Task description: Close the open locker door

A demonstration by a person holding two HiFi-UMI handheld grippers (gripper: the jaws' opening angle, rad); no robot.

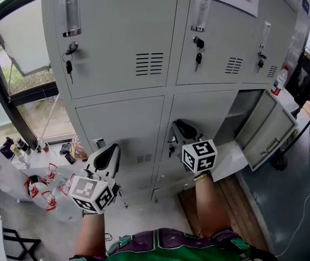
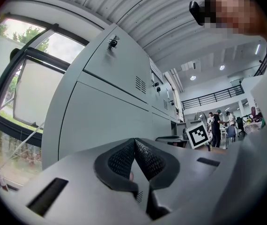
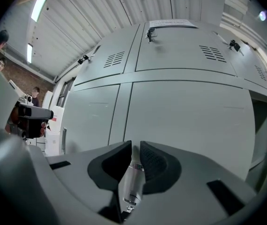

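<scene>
The grey locker door (image 1: 269, 129) stands swung wide open, low in the bank of lockers (image 1: 122, 64). It is to the right of the right gripper (image 1: 185, 128) and well apart from its jaws, which are slightly apart and hold nothing. The left gripper (image 1: 107, 157) has its jaws together.

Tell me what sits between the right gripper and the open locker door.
Head view: only a closed locker front and the open compartment lie before the open door; nothing loose.
</scene>
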